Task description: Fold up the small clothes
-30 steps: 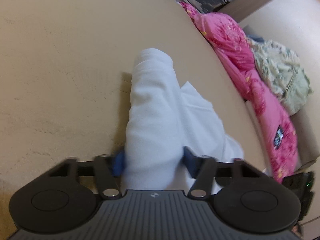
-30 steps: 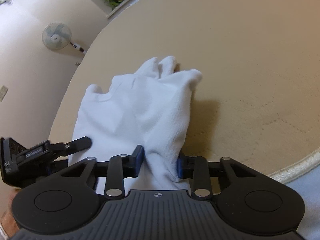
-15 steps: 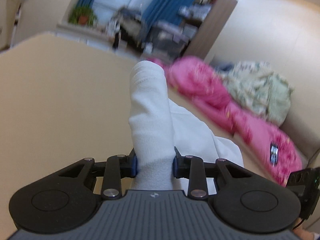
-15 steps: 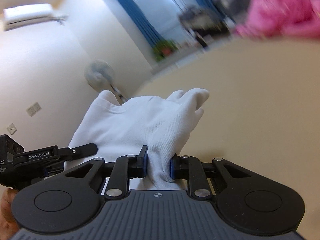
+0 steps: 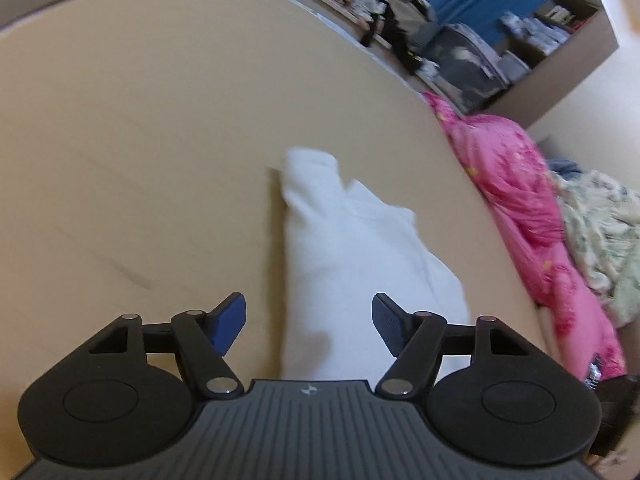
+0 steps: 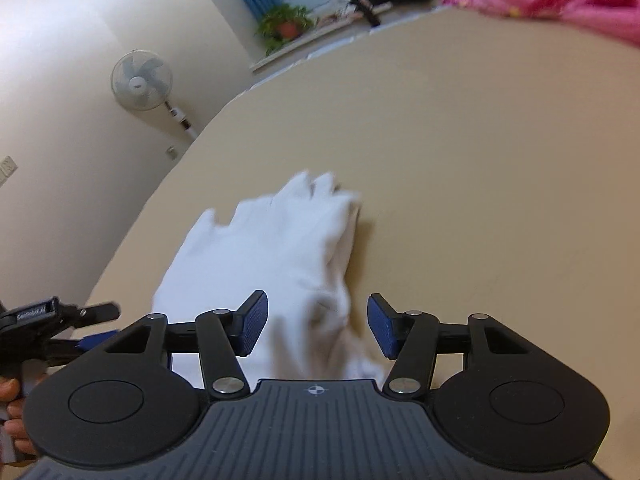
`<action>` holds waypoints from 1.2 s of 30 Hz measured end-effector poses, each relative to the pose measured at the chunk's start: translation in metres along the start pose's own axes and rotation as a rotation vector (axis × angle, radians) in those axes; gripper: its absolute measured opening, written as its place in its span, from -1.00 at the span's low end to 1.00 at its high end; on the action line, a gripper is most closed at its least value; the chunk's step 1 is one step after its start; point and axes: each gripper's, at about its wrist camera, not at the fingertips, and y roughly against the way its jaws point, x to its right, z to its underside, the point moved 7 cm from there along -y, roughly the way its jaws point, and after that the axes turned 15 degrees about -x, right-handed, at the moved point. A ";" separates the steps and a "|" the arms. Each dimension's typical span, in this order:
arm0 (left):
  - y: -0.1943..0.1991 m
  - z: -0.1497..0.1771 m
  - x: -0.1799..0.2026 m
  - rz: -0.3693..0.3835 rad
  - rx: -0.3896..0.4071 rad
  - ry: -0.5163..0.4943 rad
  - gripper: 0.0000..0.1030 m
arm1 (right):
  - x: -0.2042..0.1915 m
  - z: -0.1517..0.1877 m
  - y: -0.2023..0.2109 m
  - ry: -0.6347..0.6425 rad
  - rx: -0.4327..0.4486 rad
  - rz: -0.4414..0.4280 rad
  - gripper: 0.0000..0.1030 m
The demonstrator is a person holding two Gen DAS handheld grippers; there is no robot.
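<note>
A small white garment (image 5: 352, 264) lies bunched on the beige bed surface (image 5: 140, 140). In the left wrist view my left gripper (image 5: 308, 322) hangs over its near end with jaws opening; the cloth lies between and below the blue pads (image 5: 230, 320) without touching them. The right wrist view shows the same white garment (image 6: 280, 248) with a ragged far edge. My right gripper (image 6: 318, 326) is also opening over the cloth, and its pads (image 6: 382, 330) stand clear of the fabric. The left gripper's black body (image 6: 44, 324) shows at the left edge of that view.
A pink quilt (image 5: 528, 200) and a patterned cloth (image 5: 600, 232) lie along the right side of the bed. Shelves and boxes (image 5: 472, 56) stand behind. A standing fan (image 6: 142, 80) and a potted plant (image 6: 286, 26) are by the wall.
Both grippers held the white garment lifted half a second ago. Both have now let go and opened, and the garment lies dropped on the bed.
</note>
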 end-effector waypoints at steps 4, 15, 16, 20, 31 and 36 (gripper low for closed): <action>-0.025 0.015 0.011 0.020 -0.090 -0.023 0.37 | 0.005 0.008 -0.016 -0.049 -0.069 0.005 -0.46; -0.017 0.022 -0.011 -0.071 -0.103 -0.084 -0.30 | -0.001 0.023 -0.004 -0.224 -0.091 -0.169 -0.90; -0.022 0.026 -0.013 -0.125 -0.121 -0.099 -0.21 | 0.003 0.028 -0.012 -0.229 -0.120 -0.120 -0.89; 0.001 0.027 0.015 -0.153 -0.015 -0.224 -0.20 | -0.004 0.037 -0.017 -0.084 -0.126 0.021 -0.86; 0.056 0.087 0.043 -0.430 0.109 -0.388 0.70 | -0.014 0.054 0.056 0.119 -0.030 0.420 -0.21; 0.114 0.147 0.085 -0.484 0.305 -0.450 0.84 | -0.058 0.082 0.134 0.193 0.155 0.418 0.70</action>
